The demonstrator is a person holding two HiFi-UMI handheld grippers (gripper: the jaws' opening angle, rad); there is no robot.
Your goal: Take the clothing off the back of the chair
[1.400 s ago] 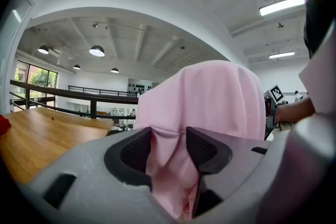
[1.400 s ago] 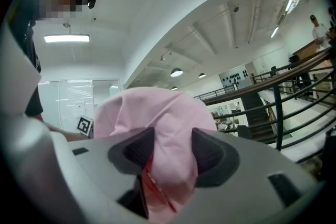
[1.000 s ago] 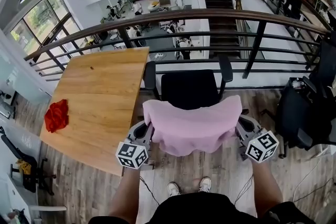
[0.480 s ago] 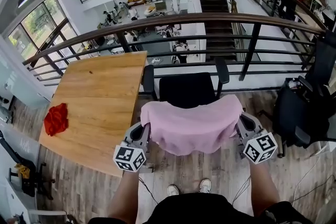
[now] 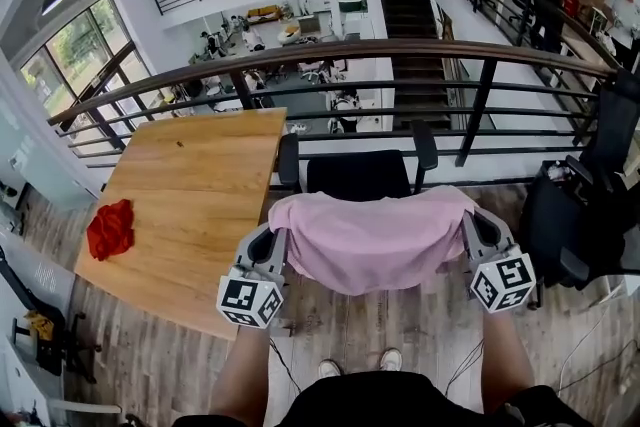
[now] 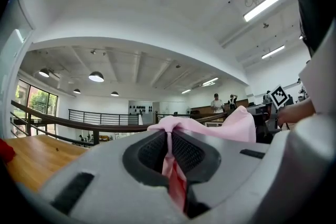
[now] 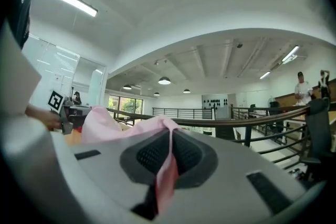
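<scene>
A pink garment [image 5: 368,240] hangs stretched between my two grippers, over the back of a black office chair [image 5: 363,174]. My left gripper [image 5: 283,237] is shut on the garment's left end; in the left gripper view pink cloth [image 6: 169,160] is pinched between the dark pads. My right gripper [image 5: 464,220] is shut on the right end, and its own view shows the pink cloth [image 7: 167,173] squeezed in the jaws. The chair's backrest is hidden under the garment; only the seat and armrests show beyond it.
A wooden table [image 5: 190,185] stands to the left with a red cloth [image 5: 110,228] on it. A dark railing [image 5: 400,55] runs behind the chair. Another black chair [image 5: 585,205] stands at the right. The person's feet [image 5: 360,365] show below.
Both grippers have risen with the pink garment, which now hangs flatter and higher over the chair. The jaws stay shut on the cloth.
</scene>
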